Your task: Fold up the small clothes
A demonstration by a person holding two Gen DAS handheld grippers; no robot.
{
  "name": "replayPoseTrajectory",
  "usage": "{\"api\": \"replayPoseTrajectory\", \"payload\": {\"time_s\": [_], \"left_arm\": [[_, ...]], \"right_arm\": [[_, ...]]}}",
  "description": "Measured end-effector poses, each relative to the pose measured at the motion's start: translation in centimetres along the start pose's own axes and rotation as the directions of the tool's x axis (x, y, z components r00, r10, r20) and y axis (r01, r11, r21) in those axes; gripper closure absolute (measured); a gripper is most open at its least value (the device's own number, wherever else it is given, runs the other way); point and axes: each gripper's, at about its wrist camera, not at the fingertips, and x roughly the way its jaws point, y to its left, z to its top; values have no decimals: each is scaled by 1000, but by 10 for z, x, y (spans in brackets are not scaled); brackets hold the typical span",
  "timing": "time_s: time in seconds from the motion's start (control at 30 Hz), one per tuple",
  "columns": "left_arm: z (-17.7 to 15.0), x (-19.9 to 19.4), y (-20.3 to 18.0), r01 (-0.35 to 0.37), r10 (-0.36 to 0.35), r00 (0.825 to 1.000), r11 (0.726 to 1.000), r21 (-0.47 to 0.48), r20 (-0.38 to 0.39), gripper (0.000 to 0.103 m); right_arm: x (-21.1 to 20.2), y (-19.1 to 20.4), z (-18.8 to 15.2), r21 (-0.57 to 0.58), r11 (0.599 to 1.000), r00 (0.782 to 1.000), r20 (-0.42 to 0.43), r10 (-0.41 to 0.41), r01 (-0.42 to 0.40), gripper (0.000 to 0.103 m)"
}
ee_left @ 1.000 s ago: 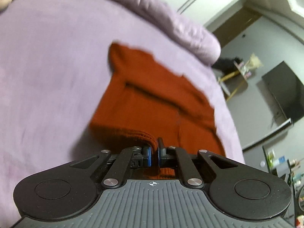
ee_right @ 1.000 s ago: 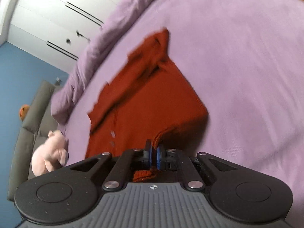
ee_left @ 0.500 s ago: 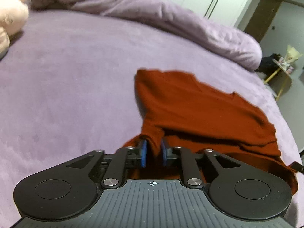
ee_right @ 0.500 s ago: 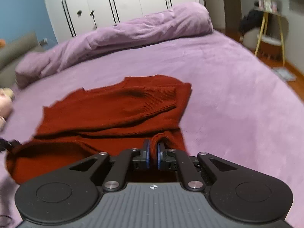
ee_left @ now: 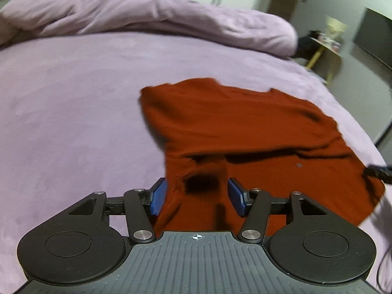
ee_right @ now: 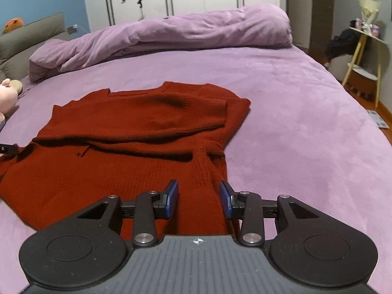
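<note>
Red sweater flat on bed, hem between both grippers' pads. Left gripper and right gripper opening, cloth released

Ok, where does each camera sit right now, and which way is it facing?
Left wrist: on the left tool, angled down over the sweater toward the duvet; its jaws are opening around a fold, and the right tool's tip shows at the right edge.
Right wrist: on the right tool, same heading; jaws opening around the sweater's right edge.
Shared: sweater, bed, duvet, side table.
</note>
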Motion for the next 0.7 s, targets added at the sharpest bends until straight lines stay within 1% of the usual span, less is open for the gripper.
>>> {"api": "replayPoseTrajectory", "payload": {"time_s": [0.07,0.13,0.2,0.23,0.33,0.37,0.4,0.43,0.47,0.5,0.53,0.57,0.6,0.67,0.7], "left_arm": [[-1,-1,3,31,-31,999,1000,-2,-5,40],[0,0,10,53,-53,999,998,-34,-12,40],[2,4,14,31,-32,999,998,-58,-18,41],[3,8,16,32,-34,999,997,-66,-29,42],[6,15,16,44,-49,997,996,-79,-55,51],[7,17,14,45,-49,997,996,-75,-54,57],[8,19,11,43,-46,998,997,-64,-51,65],[8,20,9,43,-46,998,998,-56,-53,69],[8,22,7,40,-43,997,998,-46,-59,74],[8,24,4,35,-37,997,999,-35,-68,82],[8,26,1,29,-31,996,999,-20,-79,83],[7,27,0,24,-25,996,1000,-10,-84,85],[7,28,-1,18,-18,996,1000,2,-86,87],[6,28,-1,19,-18,996,1000,10,-87,90],[6,27,0,22,-21,996,1000,6,-87,90]], "right_arm": [[0,-2,-1,3,1000,1000,2,8,-8,62],[1,-6,-1,29,999,1000,-3,29,-29,60],[0,-10,-1,60,997,999,0,45,-45,57],[1,-9,-1,64,997,999,1,41,-41,57],[6,-4,1,34,999,1000,-3,26,-26,57],[9,-1,2,14,1000,1000,-5,21,-21,58],[11,2,3,0,1000,1000,-7,12,-12,61],[13,5,4,-19,1000,1000,-10,-3,3,64],[15,7,5,-31,999,1000,-12,-11,11,73],[17,9,6,-45,999,1000,-17,-14,14,78],[19,10,6,-53,998,1000,-21,-21,20,82],[20,11,6,-61,998,999,-25,-29,28,92],[23,12,7,-68,997,999,-38,-34,31,94],[25,12,7,-77,996,998,-54,-44,40,94],[25,12,7,-80,996,997,-61,-51,46,94]]}}
